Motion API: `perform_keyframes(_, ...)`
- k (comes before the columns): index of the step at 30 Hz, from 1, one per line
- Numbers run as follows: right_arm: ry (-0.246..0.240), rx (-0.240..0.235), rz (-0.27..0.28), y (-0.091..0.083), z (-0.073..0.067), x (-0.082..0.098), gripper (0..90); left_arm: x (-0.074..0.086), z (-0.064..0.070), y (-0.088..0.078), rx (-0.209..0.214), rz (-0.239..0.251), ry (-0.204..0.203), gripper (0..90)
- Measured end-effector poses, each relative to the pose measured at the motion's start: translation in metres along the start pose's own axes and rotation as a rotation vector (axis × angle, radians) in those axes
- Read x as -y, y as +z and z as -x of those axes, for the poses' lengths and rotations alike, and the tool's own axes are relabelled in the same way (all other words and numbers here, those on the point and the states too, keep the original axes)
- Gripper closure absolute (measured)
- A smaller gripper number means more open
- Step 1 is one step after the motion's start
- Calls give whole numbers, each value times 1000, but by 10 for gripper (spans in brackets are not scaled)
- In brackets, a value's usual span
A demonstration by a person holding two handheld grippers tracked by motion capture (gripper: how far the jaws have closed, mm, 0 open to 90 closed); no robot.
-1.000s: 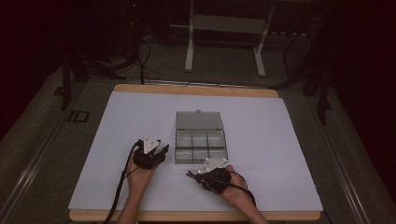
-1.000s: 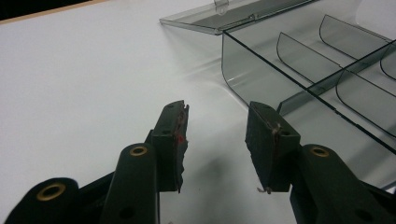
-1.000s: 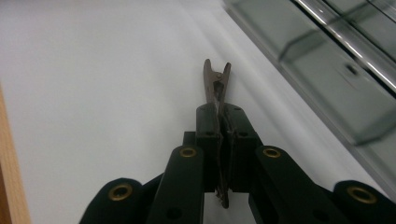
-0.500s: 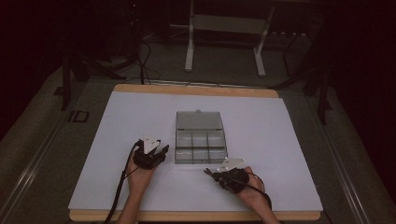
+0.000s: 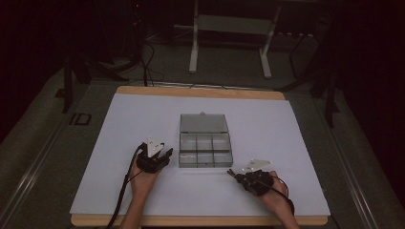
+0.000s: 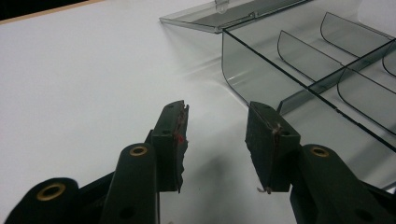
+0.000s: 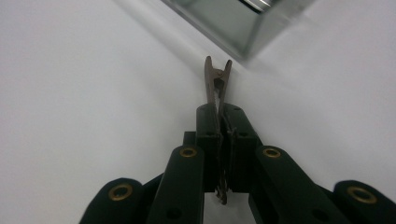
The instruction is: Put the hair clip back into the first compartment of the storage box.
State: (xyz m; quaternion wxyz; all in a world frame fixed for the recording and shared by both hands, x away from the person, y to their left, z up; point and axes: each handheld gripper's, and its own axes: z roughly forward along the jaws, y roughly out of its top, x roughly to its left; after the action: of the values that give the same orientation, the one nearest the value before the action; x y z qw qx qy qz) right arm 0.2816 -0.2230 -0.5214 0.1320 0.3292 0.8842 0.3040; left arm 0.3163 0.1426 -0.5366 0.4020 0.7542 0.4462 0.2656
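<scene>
Right tongs (image 7: 217,88) are clenched on a small metal clip (image 7: 217,77), its forked tip poking out past the pads; its back end is buried between them and hard to read. From the high view the clip is too small to make out at the right tongs (image 5: 232,173), just off the near right corner of the clear compartment box (image 5: 205,151). The right gripper view is blurred at the top and catches just one corner of the box (image 7: 243,21).

Left tongs (image 6: 215,135) are released, nothing between the pads, sitting just beside the box's left wall (image 6: 247,79); in the high view they (image 5: 165,153) hover at that same side.

Plenty of bare white worktop (image 5: 286,129) on every side of the box, well clear of the edges.

The box lid (image 5: 202,123) lies flat open on the far side. The compartments seen look empty, though the left gripper view cuts off those to the right.
</scene>
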Motion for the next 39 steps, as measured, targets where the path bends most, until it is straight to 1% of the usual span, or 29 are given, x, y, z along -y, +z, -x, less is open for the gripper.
perform_keyframes(5, 21, 20, -5, -5, 12, 6, 861, 0, 0, 0, 2, -1, 0, 580)
perform_keyframes(12, 41, 46, -16, -8, 26, 9, 859, 0, 0, 0, 3, -4, -2, 579)
perform_keyframes(15, 53, 45, -28, -9, 32, 9, 857, 0, -1, 0, 3, -5, -4, 578)
perform_keyframes(19, 56, 44, -43, -10, 38, 9, 843, 0, 0, 0, 2, -4, -2, 578)
perform_keyframes(21, 55, 36, -52, -11, 41, 8, 819, 0, 0, 0, 2, -4, 0, 576)
perform_keyframes(25, 52, 38, -65, -12, 43, 7, 759, 0, -1, 0, 3, -5, -3, 571)
perform_keyframes(30, 75, 22, -61, -17, 48, 3, 666, 0, -1, 1, 6, -7, -6, 570)
perform_keyframes(35, 77, 8, -73, -19, 53, -5, 609, 0, -1, 1, 1, -9, -3, 570)
perform_keyframes(39, 68, -5, -89, -19, 56, -11, 578, 0, 0, 1, 0, -9, -2, 568)
